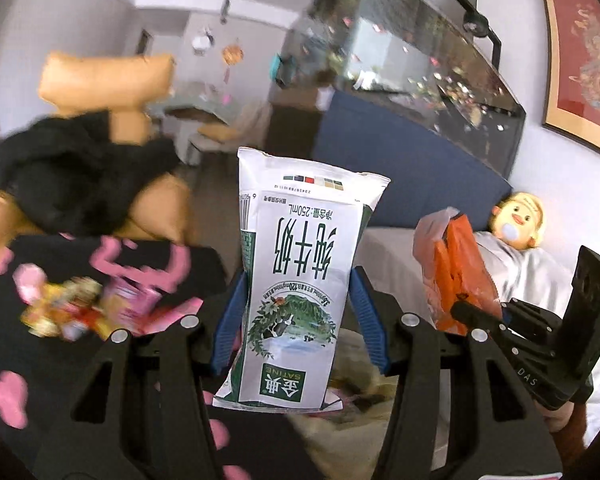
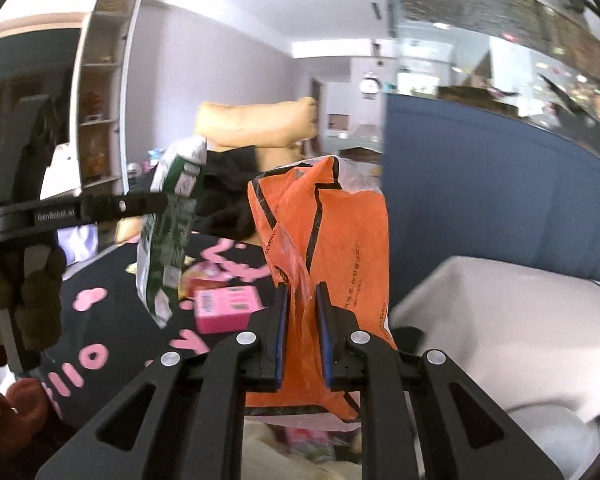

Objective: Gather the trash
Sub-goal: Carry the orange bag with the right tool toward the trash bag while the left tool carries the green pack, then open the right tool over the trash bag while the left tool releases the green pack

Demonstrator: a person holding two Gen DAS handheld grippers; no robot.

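Flattened white-green milk carton (image 1: 292,280) held upright, printing inverted, beside crumpled orange bag (image 2: 328,248).

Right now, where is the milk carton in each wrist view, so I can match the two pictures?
Left wrist view: the milk carton stands at centre, upside down, clamped in the left hand-held gripper.
Right wrist view: the same carton is left of centre, seen edge-on and tilted, held up above the dark cloth.
Shared landmark: the orange bag, right of the carton in both views, pinched by the right hand-held gripper.
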